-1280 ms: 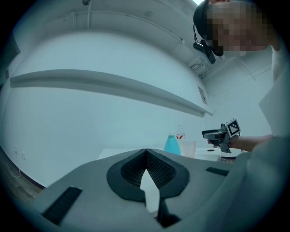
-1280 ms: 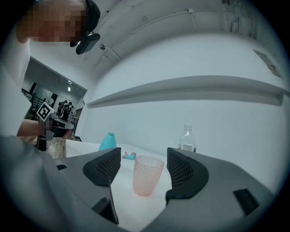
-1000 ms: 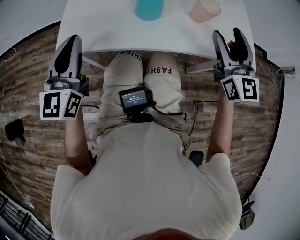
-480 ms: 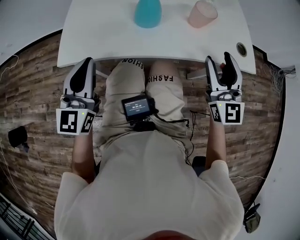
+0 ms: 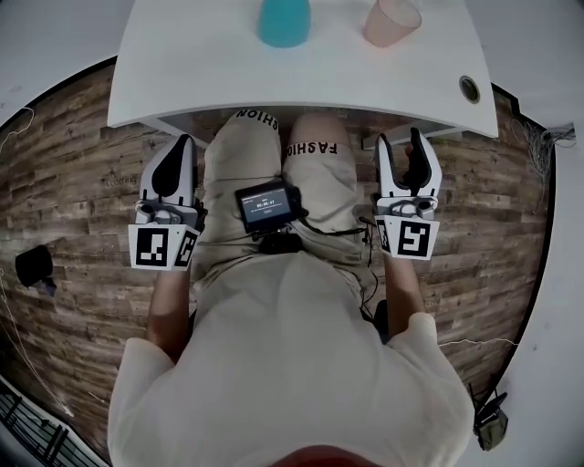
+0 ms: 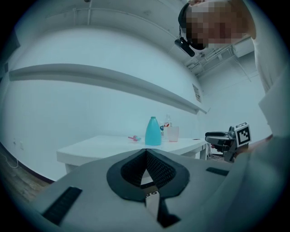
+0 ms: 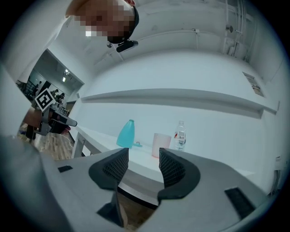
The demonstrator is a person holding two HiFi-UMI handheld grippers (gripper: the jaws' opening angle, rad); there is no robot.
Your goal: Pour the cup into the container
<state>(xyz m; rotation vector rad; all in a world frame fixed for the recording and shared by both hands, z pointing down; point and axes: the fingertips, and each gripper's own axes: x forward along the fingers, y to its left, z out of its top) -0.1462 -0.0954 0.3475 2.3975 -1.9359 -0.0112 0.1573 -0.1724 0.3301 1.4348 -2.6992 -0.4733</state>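
A pink cup (image 5: 391, 20) and a blue bottle-shaped container (image 5: 283, 20) stand at the far side of the white table (image 5: 301, 77). Both grippers hang below the table's near edge, beside the person's knees, well short of either object. My left gripper (image 5: 179, 144) is shut with nothing in it. My right gripper (image 5: 402, 142) is open and empty, and its jaws have just been closing. In the left gripper view the container (image 6: 153, 132) and cup (image 6: 173, 133) show beyond the shut jaws. The right gripper view has the container (image 7: 126, 134) left of the cup (image 7: 160, 145).
A clear water bottle (image 7: 181, 135) stands behind the cup. A small pink item (image 6: 134, 137) lies left of the container. A device with a screen (image 5: 265, 199) rests on the person's lap. The table has a cable hole (image 5: 469, 88) near its right corner. Wood floor lies below.
Both grippers have dropped from the table's edge down and back toward the person's lap, moving inward. The right jaws have narrowed. Cup and container have not moved.
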